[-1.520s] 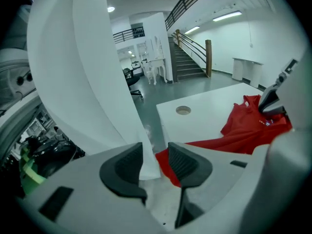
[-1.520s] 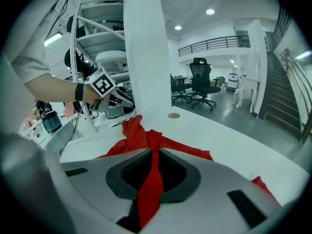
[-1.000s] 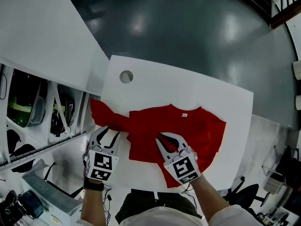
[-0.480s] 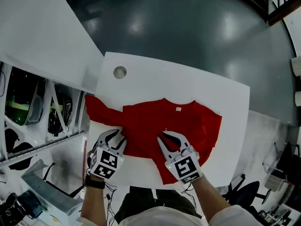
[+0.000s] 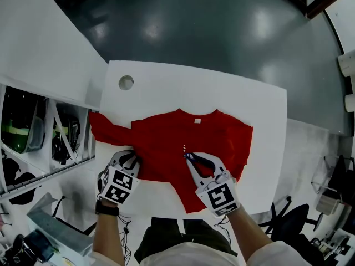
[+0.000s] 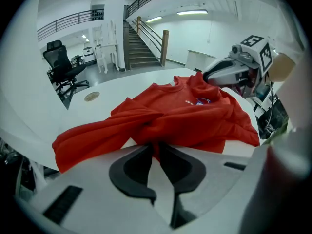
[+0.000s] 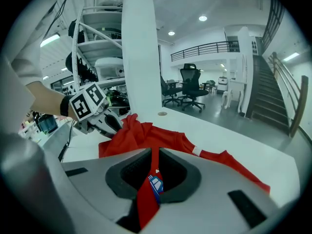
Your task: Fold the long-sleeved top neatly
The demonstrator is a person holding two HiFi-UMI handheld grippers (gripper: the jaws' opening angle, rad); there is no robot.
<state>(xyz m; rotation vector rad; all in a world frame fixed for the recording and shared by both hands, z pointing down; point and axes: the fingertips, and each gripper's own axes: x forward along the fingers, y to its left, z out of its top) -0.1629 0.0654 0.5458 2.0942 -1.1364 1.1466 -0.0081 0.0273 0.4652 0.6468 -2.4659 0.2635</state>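
Note:
A red long-sleeved top (image 5: 166,140) lies spread on the white table (image 5: 244,98), collar away from me, one sleeve (image 5: 102,132) trailing over the left edge. My left gripper (image 5: 133,160) is at the top's near left corner; its jaws have just been closing and now pinch a bunched fold of red cloth (image 6: 155,147). My right gripper (image 5: 187,157) is over the chest, shut on a raised ridge of fabric bearing a small blue print (image 7: 153,179). The cloth rises in folds between the two grippers (image 6: 185,116).
A round cable hole (image 5: 126,82) sits in the table's far left corner. A white desk panel (image 5: 39,43) adjoins on the left, with shelves of gear (image 5: 33,137) beneath. An office chair base (image 5: 288,226) stands at the near right. Grey floor lies beyond.
The left gripper moved in from the bare table onto the top's near left corner and closed on the cloth. The right gripper slid farther up the chest, still pinching fabric.

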